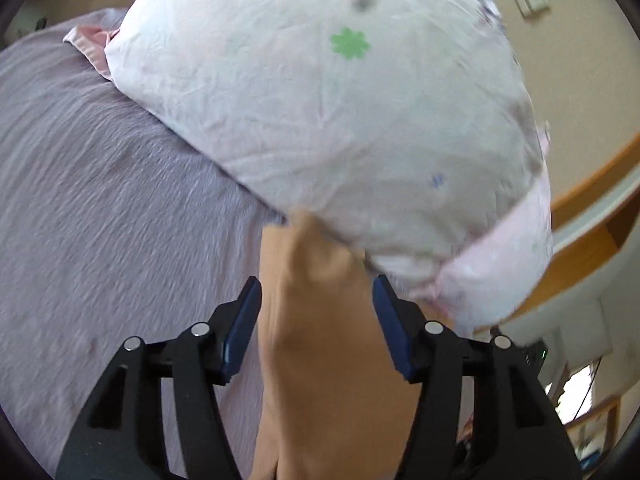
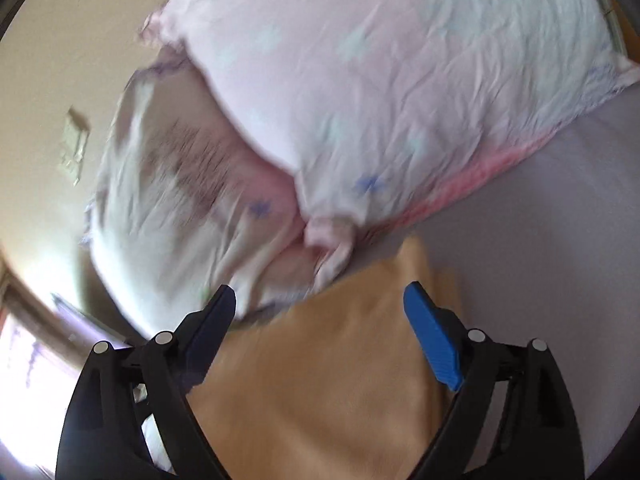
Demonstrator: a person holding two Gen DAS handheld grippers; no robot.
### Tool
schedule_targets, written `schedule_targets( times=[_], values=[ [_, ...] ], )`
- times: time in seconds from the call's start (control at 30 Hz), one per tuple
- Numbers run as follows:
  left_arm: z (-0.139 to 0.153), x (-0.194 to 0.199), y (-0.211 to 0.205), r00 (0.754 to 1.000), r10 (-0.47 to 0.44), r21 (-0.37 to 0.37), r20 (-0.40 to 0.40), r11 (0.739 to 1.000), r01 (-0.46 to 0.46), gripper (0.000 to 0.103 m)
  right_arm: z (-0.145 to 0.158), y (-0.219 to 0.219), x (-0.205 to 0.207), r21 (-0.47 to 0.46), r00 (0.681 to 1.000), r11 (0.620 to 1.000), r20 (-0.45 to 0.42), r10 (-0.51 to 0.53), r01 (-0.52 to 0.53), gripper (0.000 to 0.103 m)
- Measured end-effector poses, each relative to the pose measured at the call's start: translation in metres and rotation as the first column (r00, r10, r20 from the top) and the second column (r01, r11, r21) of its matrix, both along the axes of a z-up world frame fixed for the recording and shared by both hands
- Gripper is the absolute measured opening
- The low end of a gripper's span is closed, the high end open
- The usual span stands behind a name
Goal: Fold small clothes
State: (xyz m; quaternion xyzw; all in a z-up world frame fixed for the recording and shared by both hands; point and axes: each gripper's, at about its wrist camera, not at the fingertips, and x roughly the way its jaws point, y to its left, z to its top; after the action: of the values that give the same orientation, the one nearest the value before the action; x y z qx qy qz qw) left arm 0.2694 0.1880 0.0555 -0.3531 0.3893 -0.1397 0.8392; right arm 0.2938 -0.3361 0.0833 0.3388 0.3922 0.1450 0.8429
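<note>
Left wrist view: a lilac bedspread (image 1: pixel 100 200) carries a flower-print pillow (image 1: pixel 328 112), and a tan garment (image 1: pixel 320 340) runs between both tools.

Left gripper (image 1: pixel 318 304) and right gripper (image 2: pixel 320 308) each stand wide, their blue pads spread beside the tan garment (image 2: pixel 320 380) with no visible pinch; whether it is carried cannot be told. Blur suggests fast motion, so the cloth may slip free or snag under the pillow (image 2: pixel 400 80).

A large white pillow (image 1: pixel 328 112) blocks the way directly ahead of the left gripper (image 1: pixel 316 292). Bare lilac bed (image 1: pixel 100 208) lies open to that gripper's left side.
</note>
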Motion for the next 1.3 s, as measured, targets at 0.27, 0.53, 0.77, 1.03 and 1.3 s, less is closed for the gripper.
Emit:
schedule_targets(
  times=[0.27, 0.53, 0.77, 1.03, 1.3],
  values=[
    [-0.023, -0.027, -0.023, 0.990, -0.091, 0.073, -0.108, 0.992, 0.099, 0.057, 0.002, 0.018, -0.018, -0.091, 0.999, 0.995, -0.012, 0.040, -0.041, 0.087],
    [-0.039, -0.019, -0.043, 0.983, -0.064, 0.028, -0.171, 0.997, 0.070, 0.015, -0.002, -0.021, -0.036, 0.112, 0.998, 0.993, 0.054, -0.037, 0.031, 0.090],
    [0.046, -0.023, -0.105, 0.988, -0.153, 0.013, 0.014, 0.988, 0.152, 0.014, 0.012, -0.051, -0.045, 0.219, 0.982, 0.968, 0.115, -0.150, 0.123, 0.090],
    [0.062, 0.005, -0.304, 0.850, -0.512, -0.114, 0.122, 0.844, 0.525, 0.021, 0.012, -0.068, -0.050, 0.143, 0.975, 0.971, 0.086, -0.205, 0.192, 0.090],
    [0.038, -0.003, -0.240, 0.904, -0.423, -0.009, 0.061, 0.905, 0.424, 0.035, 0.013, -0.056, -0.054, 0.042, 0.998, 0.997, 0.008, -0.068, 0.067, 0.090]
  ],
)
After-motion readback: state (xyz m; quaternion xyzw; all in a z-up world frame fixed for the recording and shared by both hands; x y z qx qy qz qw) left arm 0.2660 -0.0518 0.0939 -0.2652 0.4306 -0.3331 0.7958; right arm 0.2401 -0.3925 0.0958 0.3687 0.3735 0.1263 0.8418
